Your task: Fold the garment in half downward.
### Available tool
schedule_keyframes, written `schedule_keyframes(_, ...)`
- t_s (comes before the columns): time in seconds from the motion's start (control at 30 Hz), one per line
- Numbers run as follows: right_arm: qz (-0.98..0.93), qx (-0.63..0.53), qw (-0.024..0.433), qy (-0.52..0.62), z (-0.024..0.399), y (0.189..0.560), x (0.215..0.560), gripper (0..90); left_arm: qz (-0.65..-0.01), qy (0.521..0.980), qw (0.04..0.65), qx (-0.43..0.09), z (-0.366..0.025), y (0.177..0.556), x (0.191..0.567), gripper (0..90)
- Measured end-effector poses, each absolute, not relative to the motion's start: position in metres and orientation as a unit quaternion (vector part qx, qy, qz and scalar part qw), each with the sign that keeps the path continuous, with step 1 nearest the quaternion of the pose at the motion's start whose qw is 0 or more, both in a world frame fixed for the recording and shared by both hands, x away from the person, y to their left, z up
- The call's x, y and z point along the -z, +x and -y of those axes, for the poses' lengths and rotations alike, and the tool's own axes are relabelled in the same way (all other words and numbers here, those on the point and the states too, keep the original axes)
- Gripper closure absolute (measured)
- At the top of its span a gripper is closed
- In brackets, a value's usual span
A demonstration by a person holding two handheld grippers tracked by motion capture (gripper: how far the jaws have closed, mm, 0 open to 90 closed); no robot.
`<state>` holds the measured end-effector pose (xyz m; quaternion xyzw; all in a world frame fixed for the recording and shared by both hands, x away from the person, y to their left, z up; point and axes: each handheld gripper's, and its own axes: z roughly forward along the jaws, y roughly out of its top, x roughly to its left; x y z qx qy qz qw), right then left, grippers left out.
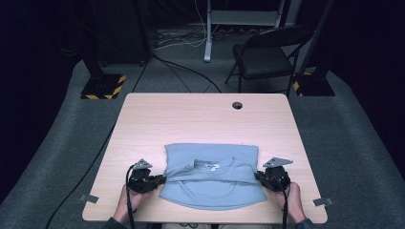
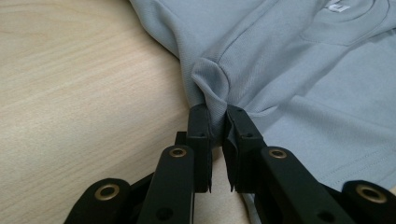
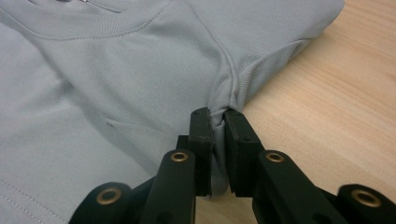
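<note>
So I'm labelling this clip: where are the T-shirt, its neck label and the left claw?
T-shirt (image 1: 210, 191), high view, lower front panel.
Neck label (image 1: 211, 166), high view, the white tag inside the collar.
Left claw (image 2: 217, 122), left gripper view, pinched fabric between the tips.

Both hands rest low, the left gripper and right gripper clamped, jaws pointing inward.
</note>
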<state>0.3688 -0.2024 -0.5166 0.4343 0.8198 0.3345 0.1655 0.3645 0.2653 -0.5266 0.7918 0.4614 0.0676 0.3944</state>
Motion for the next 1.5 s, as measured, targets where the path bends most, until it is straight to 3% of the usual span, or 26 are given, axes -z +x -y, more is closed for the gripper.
schedule_keyframes(0.47,-0.819,-0.334,0.165,0.437,0.199,0.385,0.516,80.7,-0.476,0.783,0.395,-0.068,-0.273,0.377,0.526,78.5)
schedule_keyframes(0.5,-0.819,-0.334,0.165,0.437,0.199,0.385,0.516,79.0,-0.475,0.784,0.394,-0.072,-0.273,0.377,0.526,76.8)
schedule_keyframes(0.57,-0.817,-0.332,0.172,0.439,0.199,0.385,0.515,65.2,-0.473,0.786,0.389,-0.078,-0.273,0.377,0.524,69.9)
schedule_keyframes(0.8,-0.814,-0.35,0.16,0.434,0.206,0.384,0.5,44.6,-0.459,0.784,0.407,-0.094,-0.275,0.379,0.5,59.5)
schedule_keyframes(1.03,-0.814,-0.367,0.161,0.42,0.199,0.388,0.481,37.2,-0.43,0.797,0.413,-0.098,-0.261,0.393,0.484,56.2)
schedule_keyframes(1.5,-0.836,-0.349,0.112,0.409,0.159,0.428,0.498,36.3,-0.412,0.824,0.385,-0.061,-0.218,0.432,0.505,55.2)
